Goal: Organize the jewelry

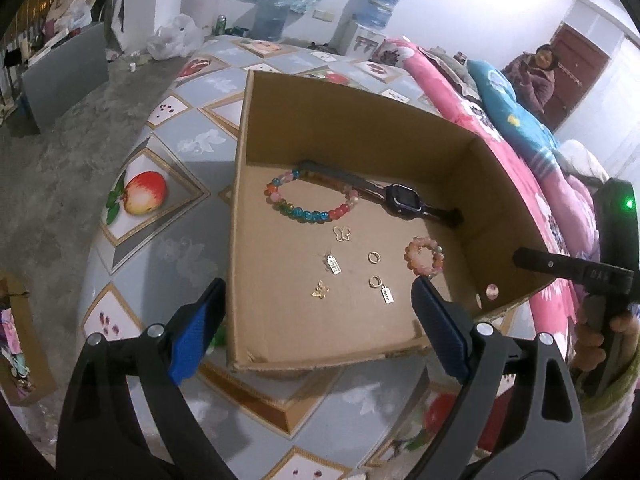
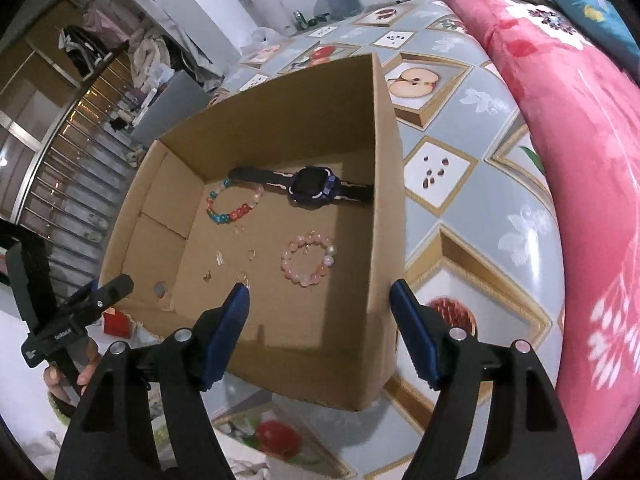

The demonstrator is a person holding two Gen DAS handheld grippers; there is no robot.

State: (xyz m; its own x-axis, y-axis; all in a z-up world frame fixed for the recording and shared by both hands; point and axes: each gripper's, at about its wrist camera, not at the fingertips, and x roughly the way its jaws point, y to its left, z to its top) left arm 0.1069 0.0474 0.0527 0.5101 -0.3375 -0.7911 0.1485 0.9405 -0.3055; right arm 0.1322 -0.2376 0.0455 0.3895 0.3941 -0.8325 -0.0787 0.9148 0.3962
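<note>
An open cardboard box [image 1: 360, 128] stands on a table with a fruit-print cloth [image 1: 160, 248]. On its floor lie a multicolour bead bracelet [image 1: 308, 204], a dark smartwatch [image 1: 400, 196], a pink bead bracelet [image 1: 424, 257], two gold butterfly charms [image 1: 342, 234], two small hoop earrings [image 1: 374, 257] and small tags [image 1: 334, 265]. My left gripper [image 1: 318, 286] hangs open over the box's near left part, empty. My right gripper [image 2: 318, 290] is open too, its fingers either side of the box's right wall [image 2: 380, 200], touching nothing. The watch [image 2: 312, 186] and pink bracelet [image 2: 308, 258] lie ahead of it.
A pink floral quilt [image 2: 560, 140] and a blue pillow [image 1: 516, 108] are piled along the table's right side. A person [image 1: 536, 76] sits at the far right. A concrete floor [image 1: 60, 168] drops off on the left. A small box of oddments [image 1: 16, 340] sits at the left edge.
</note>
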